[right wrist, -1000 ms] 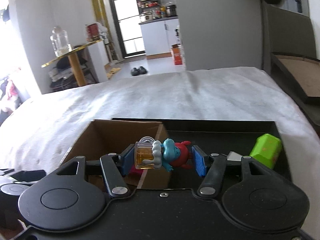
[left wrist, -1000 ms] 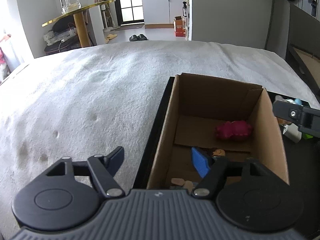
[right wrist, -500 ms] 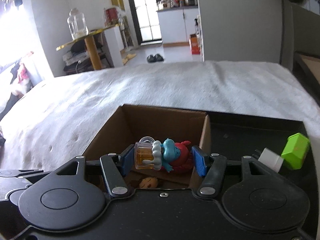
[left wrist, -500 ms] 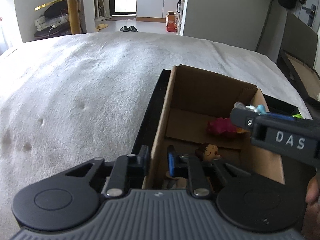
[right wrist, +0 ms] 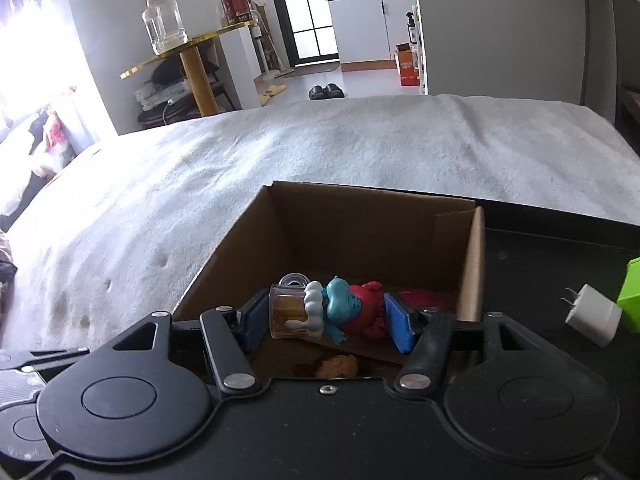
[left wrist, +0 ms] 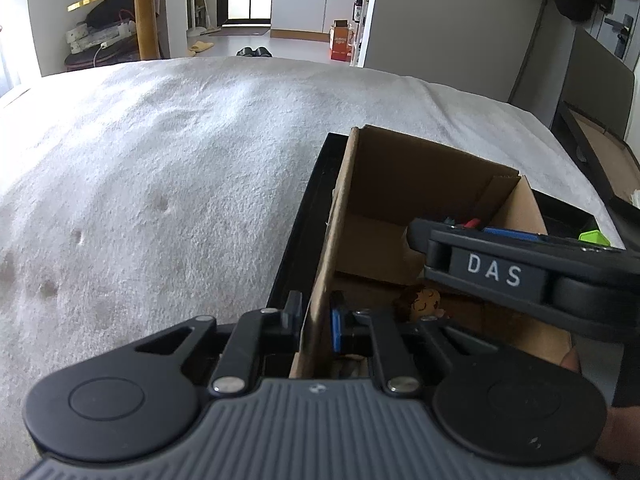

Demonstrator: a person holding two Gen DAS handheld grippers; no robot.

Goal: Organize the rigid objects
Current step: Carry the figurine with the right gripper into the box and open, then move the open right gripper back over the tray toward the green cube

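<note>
"DAS" lettering marks the right gripper [left wrist: 496, 270] at right, its fingers clamping a Smurf figurine [right wrist: 324, 310]; left gripper [left wrist: 316, 320] fingers pinch the cardboard box [left wrist: 324, 264] wall.

The cardboard box [right wrist: 360, 236] is sitting in a shallow tray [right wrist: 560, 264] on the bed cover [right wrist: 320, 148]. A doll's head [right wrist: 336, 366] is lying inside the box. To its right on the tray, a wall charger [right wrist: 592, 316] is lying just beside a block [right wrist: 632, 296].

White bedspread [right wrist: 360, 148] – gold-edged table [right wrist: 188, 46], glass jar [right wrist: 164, 24], bright doorway [right wrist: 316, 4].
</note>
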